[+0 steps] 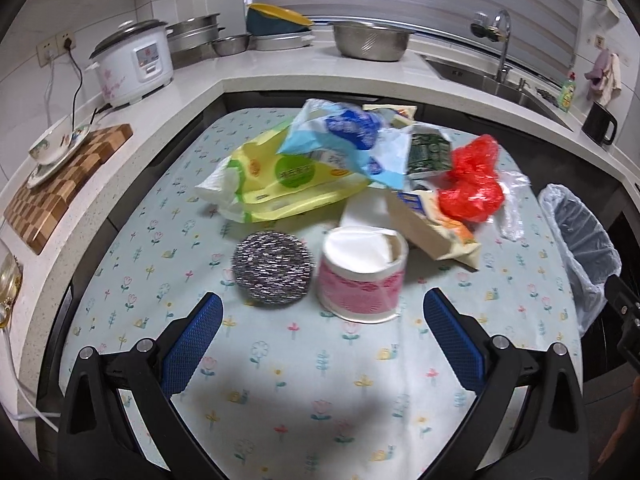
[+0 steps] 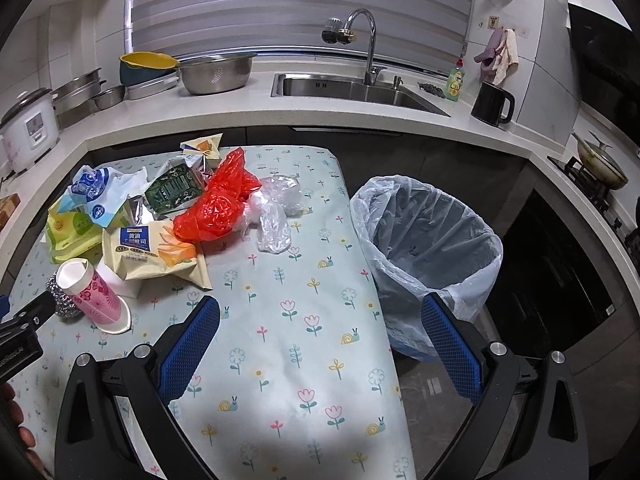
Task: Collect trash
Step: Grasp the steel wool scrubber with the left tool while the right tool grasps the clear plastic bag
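- Lying just ahead of the left gripper (image 1: pixel 322 316), whose fingers are apart: pink paper cup (image 1: pixel 362 276) beside steel scourer (image 1: pixel 273 266).
- Right gripper (image 2: pixel 320 320), fingers apart, holds nothing; lined bin (image 2: pixel 430 236) beyond its right finger.

Crumpled wrappers (image 1: pixel 304 172) heaped on table beside the lined bin (image 2: pixel 428 240).

Place: a home kitchen.
Counter (image 2: pixel 280 120): pale stone, wrapping the room.
Sink (image 2: pixel 352 90): steel, with a curved faucet (image 2: pixel 366 36).
Cooking gear: rice cooker (image 1: pixel 134 64), steel bowl (image 1: pixel 370 40), pan on gas stove (image 2: pixel 600 160).
Cleaning: dish soap bottle (image 2: pixel 455 80), hanging cloths (image 2: pixel 500 58).
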A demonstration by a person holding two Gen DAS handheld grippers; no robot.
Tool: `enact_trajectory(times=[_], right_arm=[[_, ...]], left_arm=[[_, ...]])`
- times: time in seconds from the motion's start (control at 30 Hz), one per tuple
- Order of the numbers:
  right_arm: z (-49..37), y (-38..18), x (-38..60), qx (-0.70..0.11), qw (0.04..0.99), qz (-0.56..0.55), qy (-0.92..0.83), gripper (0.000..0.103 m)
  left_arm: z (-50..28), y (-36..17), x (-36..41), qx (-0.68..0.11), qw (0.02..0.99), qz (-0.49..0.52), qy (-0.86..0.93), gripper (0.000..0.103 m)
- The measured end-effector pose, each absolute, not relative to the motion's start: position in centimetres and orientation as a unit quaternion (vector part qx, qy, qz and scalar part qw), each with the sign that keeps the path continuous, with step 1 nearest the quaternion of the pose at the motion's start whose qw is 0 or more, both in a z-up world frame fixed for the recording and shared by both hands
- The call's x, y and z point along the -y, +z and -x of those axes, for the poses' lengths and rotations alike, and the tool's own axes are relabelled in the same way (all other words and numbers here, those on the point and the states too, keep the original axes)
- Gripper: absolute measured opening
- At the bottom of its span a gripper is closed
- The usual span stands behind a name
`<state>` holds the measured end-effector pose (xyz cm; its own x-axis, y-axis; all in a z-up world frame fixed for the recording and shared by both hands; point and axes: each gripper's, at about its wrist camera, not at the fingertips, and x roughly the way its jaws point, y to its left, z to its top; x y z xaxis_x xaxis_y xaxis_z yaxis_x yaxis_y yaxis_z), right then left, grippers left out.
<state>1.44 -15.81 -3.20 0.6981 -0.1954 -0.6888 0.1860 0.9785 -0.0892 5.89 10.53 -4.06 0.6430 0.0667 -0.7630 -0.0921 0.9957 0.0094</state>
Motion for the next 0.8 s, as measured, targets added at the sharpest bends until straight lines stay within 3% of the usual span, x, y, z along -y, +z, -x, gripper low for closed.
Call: enact_trajectory(times=[0.37,0.8], right_arm=[[-4.8,-5.4,10.9,-0.396,0.915,0.030,-0.074,0.096],[-8.5,-7.2,10.0,-0.409,0.908,0.032,-0.083,0.096]], left_arm=[[-8.5,-7.6,-18.1,-0.450,0.889,0.041,0.078,0.096],[-12.0,-11.1,-17.8,-0.478,0.876,0.041,0.045,0.092]])
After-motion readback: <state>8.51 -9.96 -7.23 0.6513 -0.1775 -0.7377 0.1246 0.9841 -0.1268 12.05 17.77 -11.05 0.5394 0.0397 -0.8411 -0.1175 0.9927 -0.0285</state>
